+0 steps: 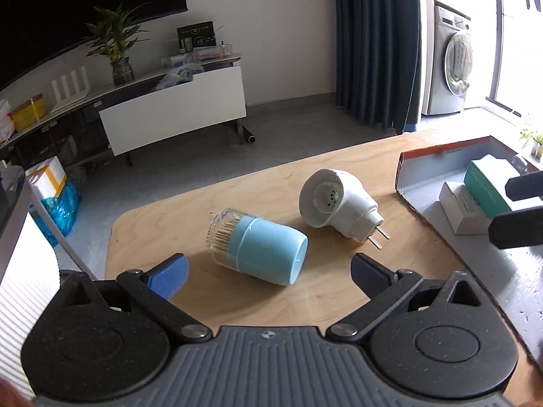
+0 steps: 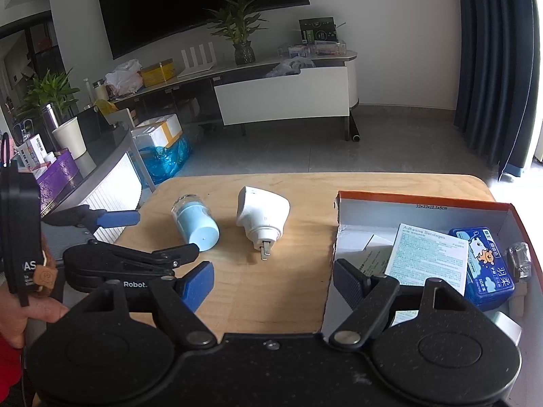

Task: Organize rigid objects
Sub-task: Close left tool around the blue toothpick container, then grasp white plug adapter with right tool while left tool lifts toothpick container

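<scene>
A light blue toothpick holder with a clear cap (image 1: 258,246) lies on its side on the wooden table (image 1: 237,302); it also shows in the right wrist view (image 2: 197,224). A white plug-in device (image 1: 336,200) lies to its right (image 2: 263,218). My left gripper (image 1: 268,271) is open, just short of the blue holder, jaws on either side of it; it shows in the right wrist view (image 2: 163,234). My right gripper (image 2: 275,281) is open and empty over the left edge of an open cardboard box (image 2: 420,203), which also shows in the left wrist view (image 1: 437,154).
The box holds an adhesive bandage box (image 2: 427,257), a blue tissue pack (image 2: 485,264), a small clear bottle (image 2: 519,257) and a white box (image 1: 465,210). A low side table with clutter (image 2: 68,169) stands left of the table. The table's far edge borders open floor.
</scene>
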Motion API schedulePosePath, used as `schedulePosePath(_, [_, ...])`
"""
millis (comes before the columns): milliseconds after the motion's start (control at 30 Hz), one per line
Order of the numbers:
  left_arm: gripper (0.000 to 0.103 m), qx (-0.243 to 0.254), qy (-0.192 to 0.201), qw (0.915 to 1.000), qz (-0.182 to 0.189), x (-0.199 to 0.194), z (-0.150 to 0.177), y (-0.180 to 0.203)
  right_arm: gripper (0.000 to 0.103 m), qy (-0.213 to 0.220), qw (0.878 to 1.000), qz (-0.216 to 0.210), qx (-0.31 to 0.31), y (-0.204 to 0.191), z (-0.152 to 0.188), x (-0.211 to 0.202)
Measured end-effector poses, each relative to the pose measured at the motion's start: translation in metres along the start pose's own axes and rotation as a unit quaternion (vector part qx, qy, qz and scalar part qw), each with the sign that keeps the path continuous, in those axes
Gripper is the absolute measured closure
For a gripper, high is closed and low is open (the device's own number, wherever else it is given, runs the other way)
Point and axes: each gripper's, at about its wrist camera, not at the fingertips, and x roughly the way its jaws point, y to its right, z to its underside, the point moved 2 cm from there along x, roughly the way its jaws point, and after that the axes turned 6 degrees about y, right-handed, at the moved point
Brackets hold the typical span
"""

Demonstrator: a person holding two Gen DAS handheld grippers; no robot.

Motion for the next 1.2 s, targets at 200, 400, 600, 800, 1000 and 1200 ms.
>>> schedulePosePath(200, [0.000, 0.050, 0.000, 0.9983, 0.031, 0.024, 0.003, 0.002, 0.012, -0.004, 1.000, -0.003, 0.003, 0.004, -0.004, 0.012])
schedulePosePath(400, [0.000, 0.049, 0.000, 0.9974, 0.054, 0.036, 0.006, -0.007, 0.012, -0.002, 1.000, -0.005, 0.008, 0.009, -0.008, 0.020])
schedulePosePath(600, [0.021, 0.027, 0.006, 0.9974, 0.067, 0.040, 0.009, -0.004, 0.012, -0.010, 1.000, -0.005, 0.010, 0.010, -0.010, 0.033])
schedulePosePath(800, [0.021, -0.020, -0.001, 0.9978, 0.064, 0.029, 0.008, -0.003, 0.012, -0.014, 1.000, -0.013, 0.012, 0.009, -0.014, 0.049])
schedulePosePath(1000, [0.021, -0.064, -0.008, 0.9979, 0.013, 0.001, 0.001, -0.011, 0.012, -0.035, 0.998, -0.044, 0.023, 0.006, -0.025, 0.081])
schedulePosePath(1200, [0.021, -0.135, 0.004, 0.9906, -0.017, -0.041, -0.004, -0.021, 0.011, -0.065, 0.996, -0.054, 0.035, -0.001, -0.032, 0.123])
